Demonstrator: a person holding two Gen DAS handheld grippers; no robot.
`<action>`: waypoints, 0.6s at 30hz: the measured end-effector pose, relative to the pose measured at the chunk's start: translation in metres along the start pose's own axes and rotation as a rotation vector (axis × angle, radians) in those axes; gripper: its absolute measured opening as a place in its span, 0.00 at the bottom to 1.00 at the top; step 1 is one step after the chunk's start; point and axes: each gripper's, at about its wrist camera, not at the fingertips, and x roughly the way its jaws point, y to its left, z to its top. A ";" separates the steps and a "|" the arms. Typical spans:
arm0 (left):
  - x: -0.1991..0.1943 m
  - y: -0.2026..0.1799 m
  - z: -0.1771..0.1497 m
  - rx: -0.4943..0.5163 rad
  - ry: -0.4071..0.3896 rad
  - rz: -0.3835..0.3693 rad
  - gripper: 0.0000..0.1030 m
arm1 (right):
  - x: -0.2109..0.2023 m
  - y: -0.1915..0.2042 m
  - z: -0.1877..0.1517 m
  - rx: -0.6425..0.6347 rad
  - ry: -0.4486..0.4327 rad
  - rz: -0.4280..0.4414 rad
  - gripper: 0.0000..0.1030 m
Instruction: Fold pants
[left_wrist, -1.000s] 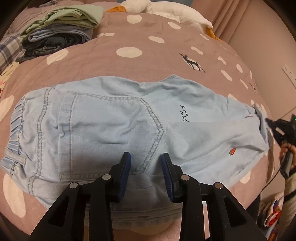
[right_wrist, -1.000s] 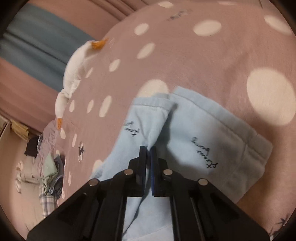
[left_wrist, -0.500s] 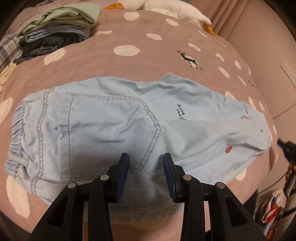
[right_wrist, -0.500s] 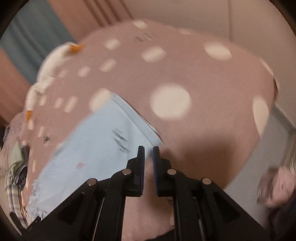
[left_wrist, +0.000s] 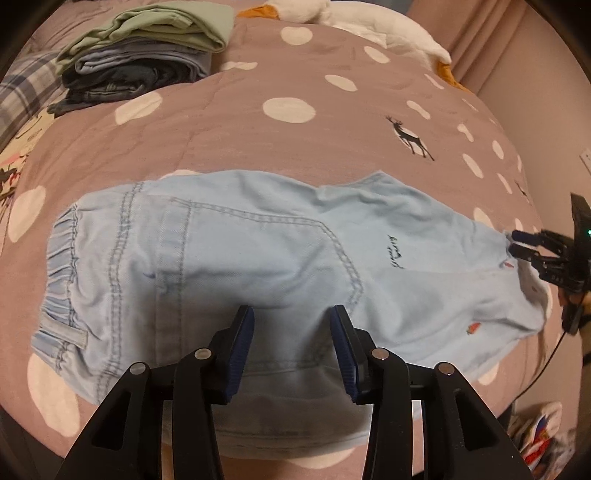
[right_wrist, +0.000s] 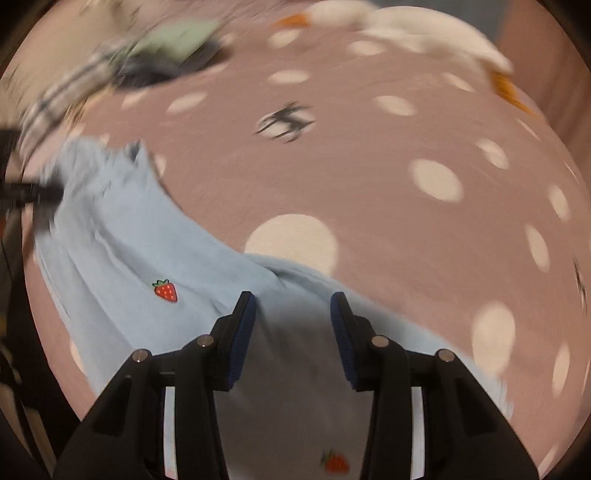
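lying flat on dotted bedspread (left_wrist: 332, 140), pale pants (left_wrist: 258, 258), curtain (left_wrist: 491, 40) behind

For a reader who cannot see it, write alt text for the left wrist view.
Light blue pants lie flat across a polka-dot bedspread, the open left gripper over their near edge. The right gripper is at the leg hem; folded clothes are stacked behind.

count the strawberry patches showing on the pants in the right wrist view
2: one strawberry left of the right gripper, another low between its arms. Folds may hide more.
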 end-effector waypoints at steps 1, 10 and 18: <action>0.001 0.001 0.001 0.000 0.003 -0.001 0.41 | 0.006 -0.001 0.004 -0.018 0.025 0.057 0.43; 0.009 0.011 0.011 -0.021 0.003 0.029 0.41 | 0.026 0.005 0.011 -0.089 0.140 0.240 0.24; 0.013 0.007 0.019 0.017 -0.017 0.107 0.41 | 0.028 0.027 0.034 -0.207 0.082 -0.008 0.02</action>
